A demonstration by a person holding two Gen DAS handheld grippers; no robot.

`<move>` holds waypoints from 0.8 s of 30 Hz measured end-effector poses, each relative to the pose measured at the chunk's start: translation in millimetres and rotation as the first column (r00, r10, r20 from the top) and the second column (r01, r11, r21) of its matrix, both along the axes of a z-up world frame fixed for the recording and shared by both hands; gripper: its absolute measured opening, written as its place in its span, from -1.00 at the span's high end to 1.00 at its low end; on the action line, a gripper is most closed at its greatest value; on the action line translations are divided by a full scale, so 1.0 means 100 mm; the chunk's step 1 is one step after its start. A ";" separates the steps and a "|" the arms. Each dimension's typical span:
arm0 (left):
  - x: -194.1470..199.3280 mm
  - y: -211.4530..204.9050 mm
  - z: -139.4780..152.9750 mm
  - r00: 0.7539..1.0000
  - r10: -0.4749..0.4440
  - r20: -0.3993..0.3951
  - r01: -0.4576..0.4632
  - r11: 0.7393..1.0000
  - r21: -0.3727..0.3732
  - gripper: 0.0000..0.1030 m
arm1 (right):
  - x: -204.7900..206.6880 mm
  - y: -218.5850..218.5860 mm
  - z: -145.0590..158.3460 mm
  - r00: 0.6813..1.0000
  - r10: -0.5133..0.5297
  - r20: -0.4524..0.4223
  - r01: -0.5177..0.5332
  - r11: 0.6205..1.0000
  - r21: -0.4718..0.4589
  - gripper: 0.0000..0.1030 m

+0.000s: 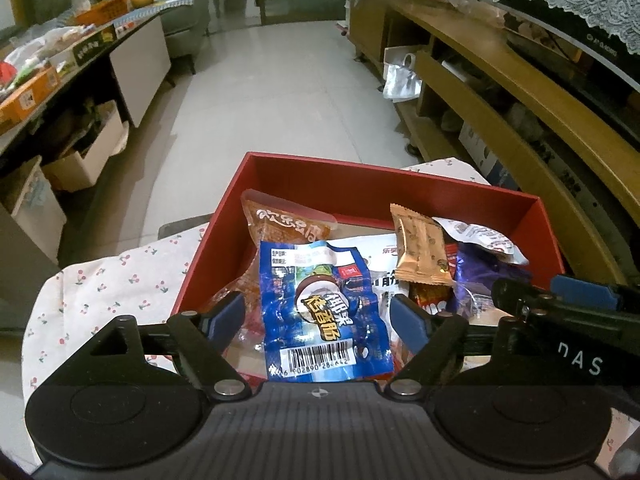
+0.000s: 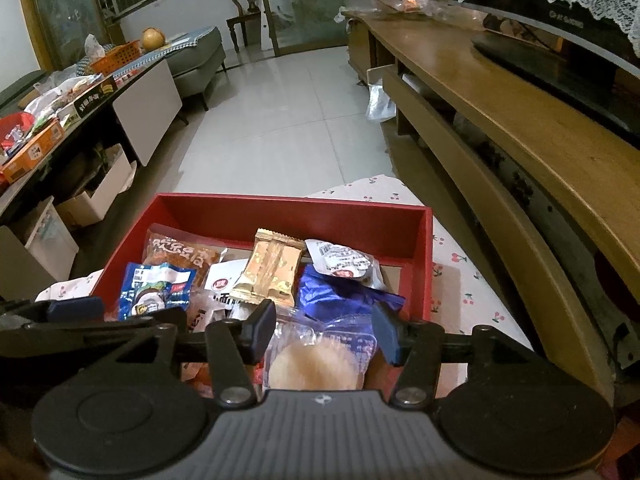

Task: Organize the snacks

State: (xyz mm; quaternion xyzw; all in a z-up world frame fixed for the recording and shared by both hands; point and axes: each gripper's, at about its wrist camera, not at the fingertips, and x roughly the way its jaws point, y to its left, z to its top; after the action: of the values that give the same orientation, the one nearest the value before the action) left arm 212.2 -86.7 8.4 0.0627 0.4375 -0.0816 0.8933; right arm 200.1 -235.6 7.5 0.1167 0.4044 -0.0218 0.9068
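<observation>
A red box (image 1: 360, 176) sits on a cherry-print cloth (image 1: 112, 280) and holds several snack packets. My left gripper (image 1: 316, 316) is open over the box's near end. A blue coconut-snack packet (image 1: 320, 300) lies between its fingers with a gap on each side. Behind it are a brown packet (image 1: 280, 224) and a gold packet (image 1: 420, 252). In the right wrist view my right gripper (image 2: 324, 330) stands open around a clear packet with a round pale cake (image 2: 316, 360). The wrapper's edges reach close to both pads. A purple wrapper (image 2: 336, 292) lies just beyond it.
A long wooden TV cabinet (image 2: 500, 128) runs along the right, close to the box (image 2: 280, 204). A low table (image 2: 132, 92) crowded with snack boxes stands at the left, with cartons beneath it. Pale tiled floor (image 2: 288, 120) stretches ahead.
</observation>
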 end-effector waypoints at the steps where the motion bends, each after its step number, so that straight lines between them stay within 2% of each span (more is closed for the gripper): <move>1: -0.02 0.00 0.02 1.000 -0.002 0.005 0.002 1.000 0.003 -0.65 | -0.02 0.00 0.01 1.000 -0.002 0.003 0.002 1.000 0.001 -0.16; 13: -0.28 0.09 0.20 0.999 0.007 0.047 -0.007 1.000 -0.013 -0.77 | -0.36 0.02 0.21 0.999 0.010 0.042 -0.011 1.000 0.021 -0.21; 22: -0.56 0.20 0.31 0.996 0.014 0.093 -0.011 1.000 -0.028 -1.00 | -0.69 0.04 0.34 0.997 0.009 0.083 -0.012 0.999 0.035 -0.23; 24: -0.63 0.23 0.34 0.994 0.020 0.106 -0.016 0.999 -0.037 -1.00 | -0.77 0.03 0.36 0.996 0.002 0.091 -0.006 0.999 0.045 -0.23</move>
State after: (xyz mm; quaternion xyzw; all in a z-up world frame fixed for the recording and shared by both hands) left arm 149.3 -63.5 42.7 0.0471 0.3883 -0.0781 0.9170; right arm 123.1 -232.4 43.5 0.1374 0.3635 -0.0053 0.9214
